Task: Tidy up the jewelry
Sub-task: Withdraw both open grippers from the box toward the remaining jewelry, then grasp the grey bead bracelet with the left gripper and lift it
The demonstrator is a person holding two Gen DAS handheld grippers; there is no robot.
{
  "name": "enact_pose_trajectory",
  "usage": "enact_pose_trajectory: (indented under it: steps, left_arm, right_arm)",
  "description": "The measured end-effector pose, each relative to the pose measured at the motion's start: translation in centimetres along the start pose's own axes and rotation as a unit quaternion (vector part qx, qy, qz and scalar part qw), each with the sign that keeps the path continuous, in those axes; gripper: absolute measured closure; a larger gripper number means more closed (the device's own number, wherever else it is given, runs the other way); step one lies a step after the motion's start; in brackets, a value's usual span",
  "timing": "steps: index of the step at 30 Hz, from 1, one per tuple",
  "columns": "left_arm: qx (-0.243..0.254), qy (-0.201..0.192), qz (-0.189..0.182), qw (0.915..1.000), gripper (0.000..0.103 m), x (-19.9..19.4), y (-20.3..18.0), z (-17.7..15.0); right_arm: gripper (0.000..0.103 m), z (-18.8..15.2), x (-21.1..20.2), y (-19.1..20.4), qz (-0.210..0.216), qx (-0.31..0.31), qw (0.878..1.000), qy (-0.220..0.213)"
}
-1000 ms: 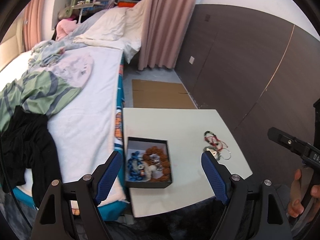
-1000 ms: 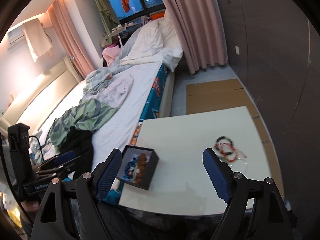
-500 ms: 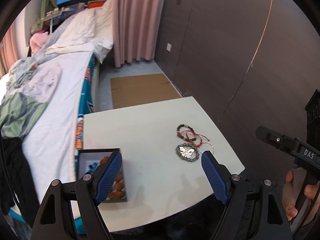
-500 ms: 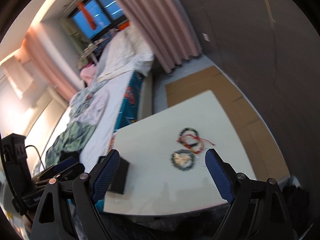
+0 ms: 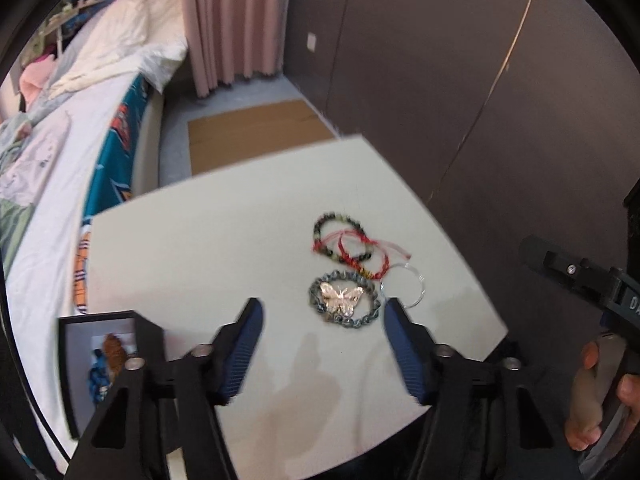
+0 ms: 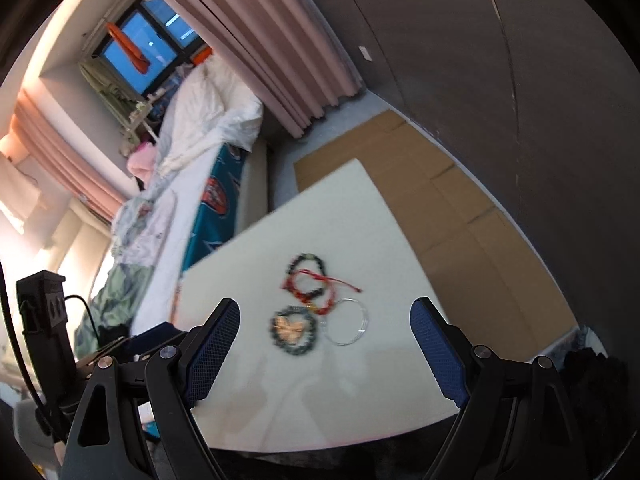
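A grey chain bracelet with a gold butterfly [image 5: 343,301] lies on the white table [image 5: 200,248], with a dark bead bracelet [image 5: 340,236], a red cord bracelet [image 5: 360,254] and a clear ring [image 5: 402,284] beside it. My left gripper [image 5: 320,344] is open, just short of the butterfly bracelet. A black jewelry box [image 5: 104,360] holding several pieces sits at the left. My right gripper [image 6: 324,344] is open above the same pile [image 6: 294,330].
A bed [image 5: 52,152] with rumpled bedding runs along the table's left side. Cardboard [image 5: 256,132] lies on the floor beyond the table. A dark wall panel [image 5: 460,80] stands at the right. The right gripper's body [image 5: 580,284] shows at the right edge.
Both grippers swung right from the box toward the bracelet pile and came closer to it. The left gripper's jaws have narrowed somewhat.
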State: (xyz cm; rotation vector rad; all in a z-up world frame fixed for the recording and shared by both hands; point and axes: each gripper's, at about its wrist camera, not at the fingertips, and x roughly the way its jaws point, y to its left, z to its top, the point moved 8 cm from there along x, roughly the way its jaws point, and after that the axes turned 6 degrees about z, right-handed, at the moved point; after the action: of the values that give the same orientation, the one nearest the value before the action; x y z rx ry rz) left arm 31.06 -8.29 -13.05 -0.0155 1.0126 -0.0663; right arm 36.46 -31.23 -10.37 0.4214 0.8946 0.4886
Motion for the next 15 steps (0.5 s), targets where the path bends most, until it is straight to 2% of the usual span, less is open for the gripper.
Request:
enact_pose_trajectory:
  steps: [2,4,8,11,15]
  left_arm:
    - [0.002,0.02,0.008,0.9998,0.062,2.0,0.0,-0.4]
    - [-0.002,0.035,0.011,0.9993,0.067,3.7,0.1,-0.6]
    - [-0.002,0.048,0.019,0.9987,0.068,6.0,0.0,-0.6]
    - [0.001,0.057,0.026,0.998,0.077,7.5,-0.2,-0.6]
    - [-0.001,0.065,0.038,0.9972,0.082,8.8,0.0,-0.8]
  right_arm:
    - [0.016,0.0,0.8,-1.3,-0.011,0.001,1.0,0.008]
    - [0.016,0.1,1.2,-2.1,-0.008,0.011,1.0,0.011]
    - [0.016,0.3,1.9,-3.3,-0.005,0.016,1.0,0.014]
    - [0.016,0.3,2.7,-4.1,-0.005,0.025,0.999,0.026]
    - [0.016,0.3,3.4,-5.0,-0.008,0.03,0.999,0.036]
